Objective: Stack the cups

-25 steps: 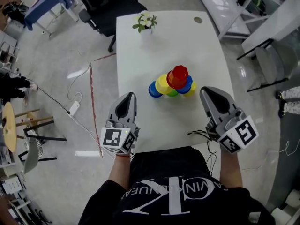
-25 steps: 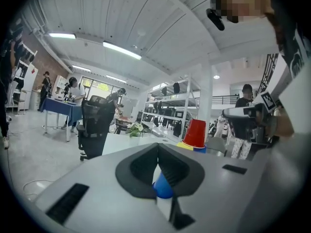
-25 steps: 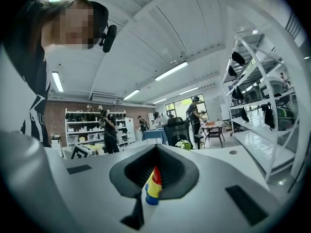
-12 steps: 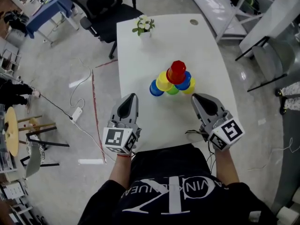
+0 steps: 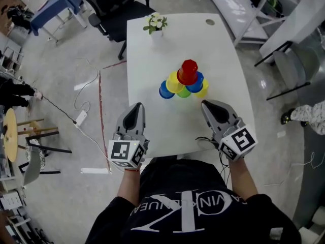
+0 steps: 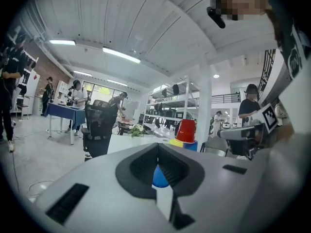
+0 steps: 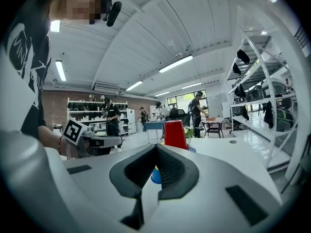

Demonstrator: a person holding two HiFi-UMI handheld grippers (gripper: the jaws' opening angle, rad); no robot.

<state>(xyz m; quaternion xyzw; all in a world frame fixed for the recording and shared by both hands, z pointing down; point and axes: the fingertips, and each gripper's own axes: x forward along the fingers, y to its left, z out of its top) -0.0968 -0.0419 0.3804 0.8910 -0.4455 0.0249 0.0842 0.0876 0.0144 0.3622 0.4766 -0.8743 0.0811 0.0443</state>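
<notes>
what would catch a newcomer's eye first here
A bright pyramid of cups, with a red cup on top, stands in the middle of the white table. Nearer the person, the left gripper and right gripper flank it, both shut and empty.

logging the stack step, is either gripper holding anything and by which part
Nothing is held: the left gripper and the right gripper are both shut and empty, short of the cups on the table.

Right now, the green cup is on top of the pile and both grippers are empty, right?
No. The one on top is the red cup, not green, as the head view shows. The left gripper and right gripper are empty.
</notes>
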